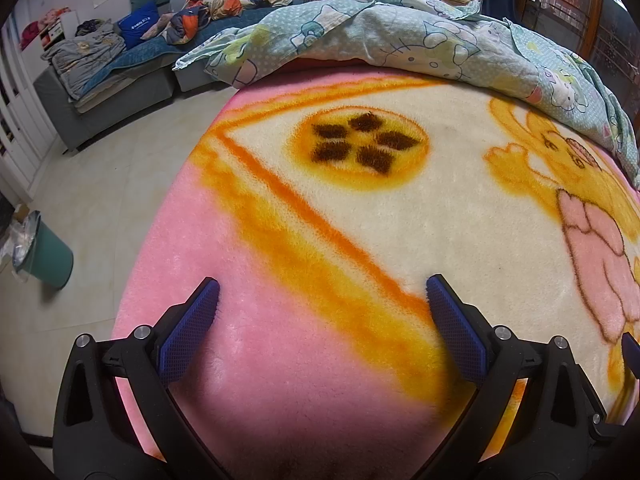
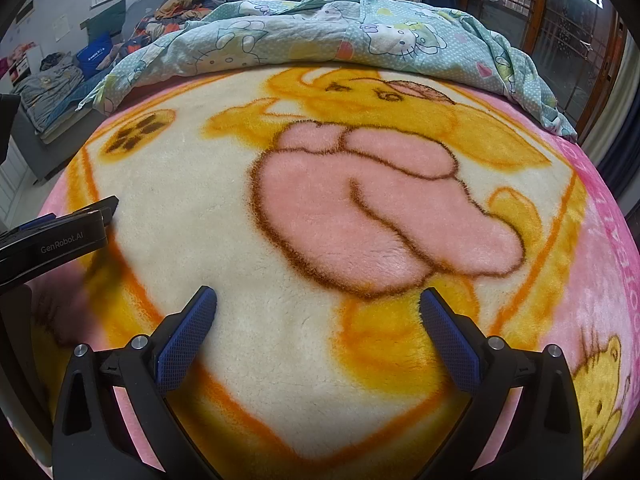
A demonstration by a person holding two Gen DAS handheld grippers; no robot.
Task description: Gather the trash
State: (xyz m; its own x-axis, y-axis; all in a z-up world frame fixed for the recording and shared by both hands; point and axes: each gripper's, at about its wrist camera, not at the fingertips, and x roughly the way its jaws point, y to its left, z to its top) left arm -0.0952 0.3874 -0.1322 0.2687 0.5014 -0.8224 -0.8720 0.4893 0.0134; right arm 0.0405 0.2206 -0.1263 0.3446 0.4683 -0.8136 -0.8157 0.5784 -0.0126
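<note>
My left gripper [image 1: 322, 292] hovers open just above a fluffy pink, cream and orange blanket [image 1: 360, 208] on a bed, nothing between its blue pads. My right gripper [image 2: 318, 300] is open too, low over the same blanket [image 2: 200, 184] near its cartoon bear print. The left gripper's black body [image 2: 60, 232] shows at the left edge of the right wrist view. A green trash bin [image 1: 48, 252] with a clear liner stands on the floor at far left. No piece of trash shows on the blanket in either view.
A crumpled light-blue cartoon quilt [image 1: 400, 36] lies along the far side of the bed. Beyond a strip of pale tiled floor [image 1: 120, 152] stands a grey sofa [image 1: 100, 80] heaped with clothes and bedding. White cabinets line the left wall; a dark wooden door is at far right.
</note>
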